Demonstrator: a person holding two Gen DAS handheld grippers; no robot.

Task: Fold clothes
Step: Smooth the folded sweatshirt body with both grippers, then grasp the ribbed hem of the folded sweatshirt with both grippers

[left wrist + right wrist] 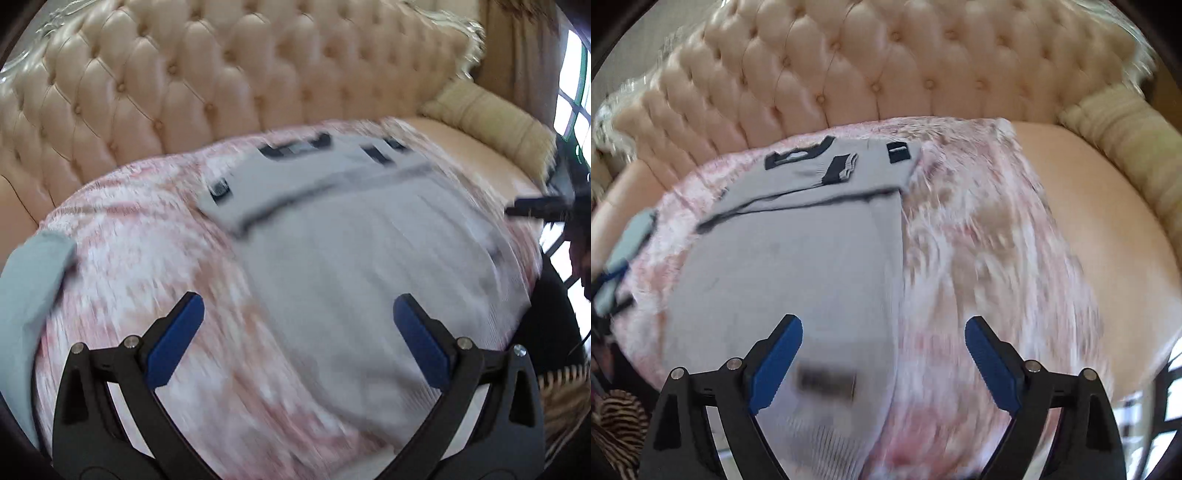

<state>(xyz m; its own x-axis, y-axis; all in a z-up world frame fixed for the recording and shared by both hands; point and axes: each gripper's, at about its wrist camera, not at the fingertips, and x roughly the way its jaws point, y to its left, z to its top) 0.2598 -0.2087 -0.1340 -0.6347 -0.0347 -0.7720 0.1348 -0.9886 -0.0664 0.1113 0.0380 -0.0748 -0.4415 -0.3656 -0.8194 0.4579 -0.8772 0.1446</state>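
A grey sweater (pixel 783 258) with dark trim lies flat on a pink blanket (pixel 979 258) spread over a cream tufted sofa (pixel 868 66), its sleeves folded across the top. The left gripper (pixel 297 332) and right gripper (pixel 884 354) hover above it, fingers spread wide, holding nothing.

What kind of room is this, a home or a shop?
Most likely a home living room: a cream tufted sofa with a pink fuzzy blanket spread over its seat, a grey garment on it, and a window.
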